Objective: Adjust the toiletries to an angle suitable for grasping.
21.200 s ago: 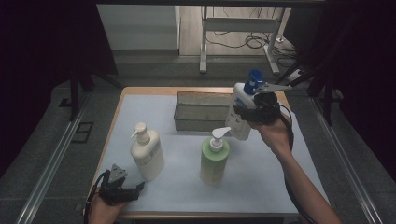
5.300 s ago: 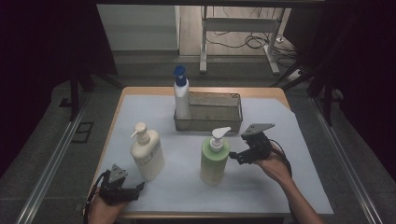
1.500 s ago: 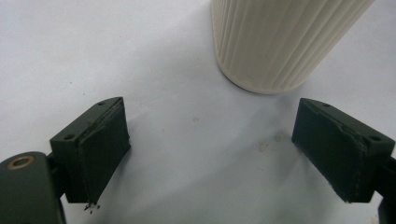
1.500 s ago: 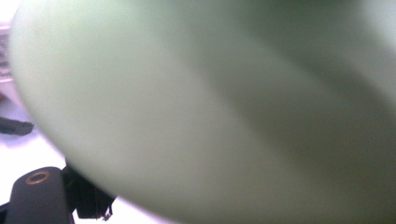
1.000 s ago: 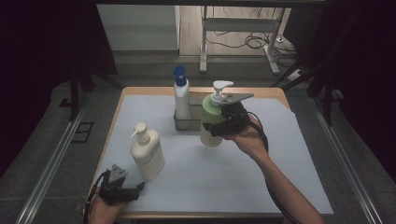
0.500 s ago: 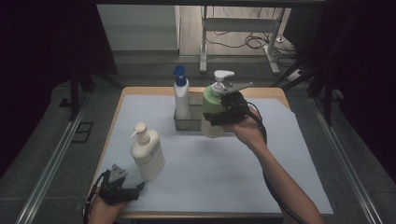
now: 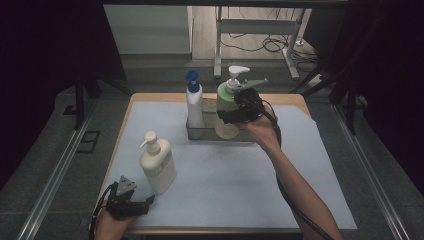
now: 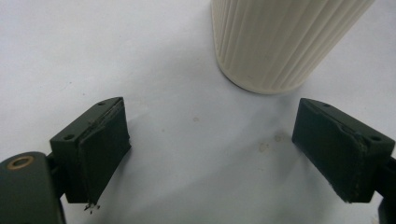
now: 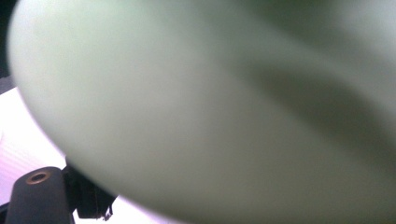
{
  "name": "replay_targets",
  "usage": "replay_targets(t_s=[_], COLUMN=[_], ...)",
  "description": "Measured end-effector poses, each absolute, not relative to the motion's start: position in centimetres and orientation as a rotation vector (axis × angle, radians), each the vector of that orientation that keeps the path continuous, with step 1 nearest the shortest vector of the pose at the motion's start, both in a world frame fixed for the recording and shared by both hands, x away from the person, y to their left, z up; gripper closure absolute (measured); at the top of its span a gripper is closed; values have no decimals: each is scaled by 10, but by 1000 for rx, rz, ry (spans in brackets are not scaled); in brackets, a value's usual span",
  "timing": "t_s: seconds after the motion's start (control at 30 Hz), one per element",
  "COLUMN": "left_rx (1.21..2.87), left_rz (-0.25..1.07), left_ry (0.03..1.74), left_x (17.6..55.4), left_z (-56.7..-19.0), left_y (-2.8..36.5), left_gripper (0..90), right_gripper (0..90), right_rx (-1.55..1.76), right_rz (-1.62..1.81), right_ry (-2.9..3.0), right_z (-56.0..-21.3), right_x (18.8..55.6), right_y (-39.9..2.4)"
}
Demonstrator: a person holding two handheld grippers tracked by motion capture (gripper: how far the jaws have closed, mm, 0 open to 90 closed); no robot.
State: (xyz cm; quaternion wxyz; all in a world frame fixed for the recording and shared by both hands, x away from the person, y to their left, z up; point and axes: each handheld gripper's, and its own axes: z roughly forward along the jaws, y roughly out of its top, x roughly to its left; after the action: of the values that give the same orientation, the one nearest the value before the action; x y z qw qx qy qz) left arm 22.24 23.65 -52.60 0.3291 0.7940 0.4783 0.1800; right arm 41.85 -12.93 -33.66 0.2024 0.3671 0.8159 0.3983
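Green pump bottle [image 7: 227, 107] clamped in our right gripper [image 7: 235, 111], held upright over wire basket [image 7: 200, 134] beside blue-capped bottle [image 7: 194, 102]; our left gripper [image 7: 131, 204] spread wide, empty, near cream bottle [image 7: 157, 164].

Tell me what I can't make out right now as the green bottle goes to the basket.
- Basket floor, high view: hidden behind the green bottle and blue-capped bottle; whether the green bottle has landed is unclear.
- Right gripper pads, right gripper view: green bottle blurred and covering the far jaw.
- Cream bottle top, left gripper view: cut off by the upper edge.
- Left gripper jaws, high view: too small.
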Motion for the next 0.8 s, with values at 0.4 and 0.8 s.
replay_targets(t_s=[0.4, 0.8], left_rx=[2079, 2080], left_rz=[470, 470], left_ry=[1250, 1250], left_x=[223, 223], left_z=[-526, -526], left_y=[237, 237], left_gripper=[107, 107], right_gripper=[123, 123], right_rx=[1066, 1087], right_rz=[1097, 1060], right_ry=[2239, 2201], right_z=[-341, -344], right_x=[440, 456], right_y=[-127, -124])
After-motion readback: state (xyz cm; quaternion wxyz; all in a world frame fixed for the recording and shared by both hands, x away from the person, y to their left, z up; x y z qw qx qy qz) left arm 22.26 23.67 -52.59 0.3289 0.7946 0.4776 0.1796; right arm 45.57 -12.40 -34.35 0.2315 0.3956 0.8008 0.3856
